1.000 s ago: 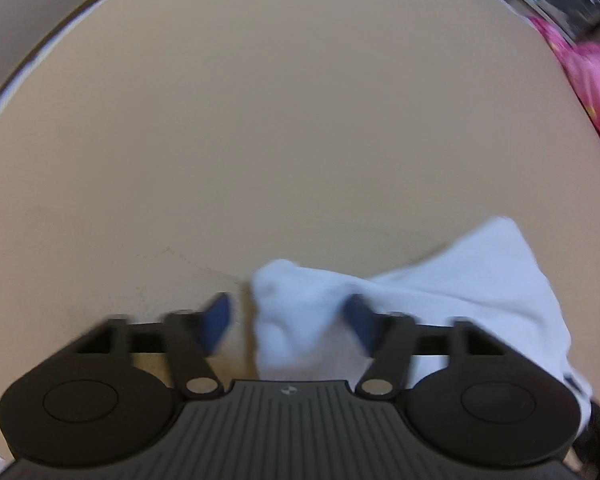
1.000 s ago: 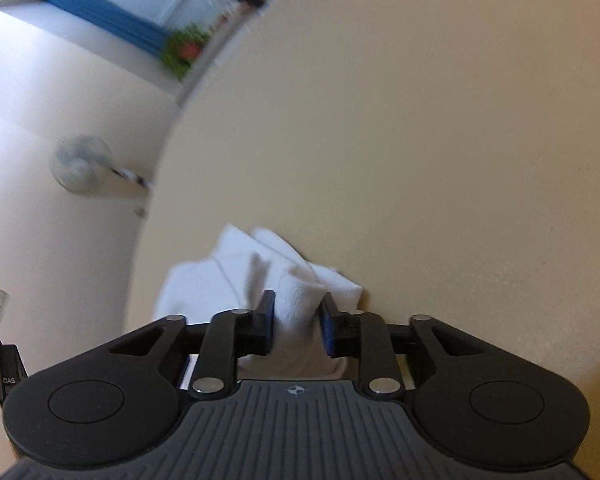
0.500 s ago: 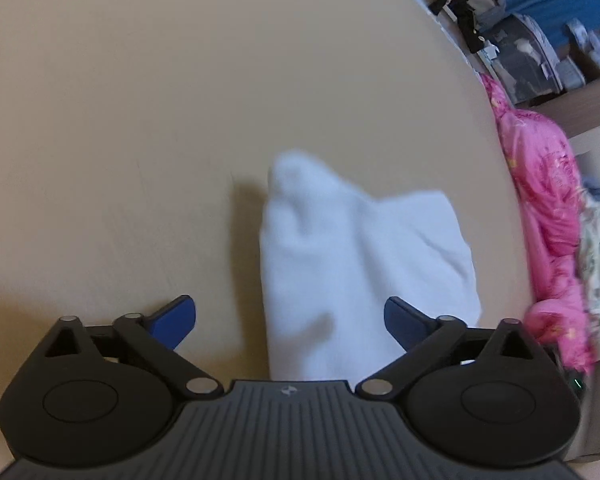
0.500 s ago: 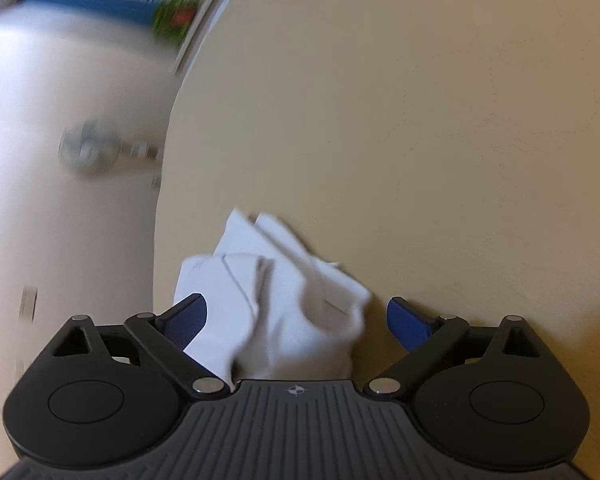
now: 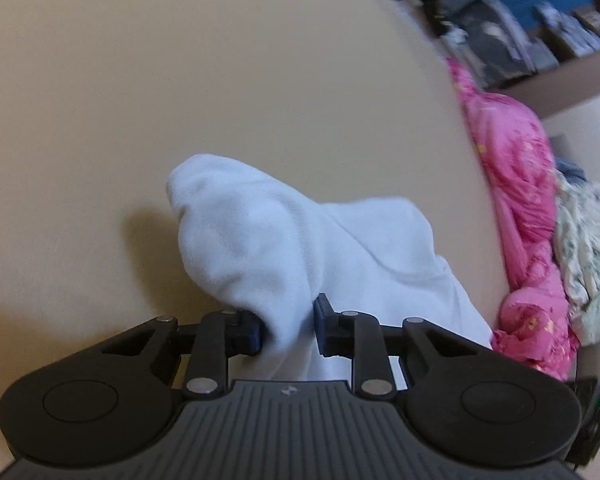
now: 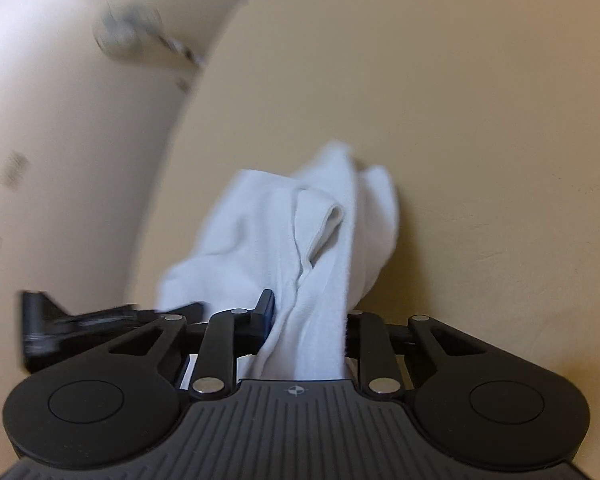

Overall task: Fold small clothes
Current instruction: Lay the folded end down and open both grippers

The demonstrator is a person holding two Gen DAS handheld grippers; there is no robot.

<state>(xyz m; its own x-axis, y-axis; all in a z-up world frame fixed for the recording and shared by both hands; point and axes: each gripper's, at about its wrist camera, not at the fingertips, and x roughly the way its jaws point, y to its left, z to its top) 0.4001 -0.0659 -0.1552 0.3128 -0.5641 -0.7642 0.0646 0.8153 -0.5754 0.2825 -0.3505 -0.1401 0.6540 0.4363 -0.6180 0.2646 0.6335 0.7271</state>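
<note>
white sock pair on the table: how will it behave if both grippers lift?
Likely floppy: the white socks bunch and crease where the left gripper and right gripper are closing on them. Probably light, sagging between grips. Layers look loose, so one may slip free.

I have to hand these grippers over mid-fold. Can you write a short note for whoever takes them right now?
Left gripper: jaws closing, a bunched fold of the white garment between them.
Right gripper: jaws closing too, another part of the same white cloth between them.
The garment lies rumpled on the beige table; a pink cloth pile sits beyond the table's edge.
Done: both ends taken up.
Left: lay it flat and finish a neat fold.
</note>
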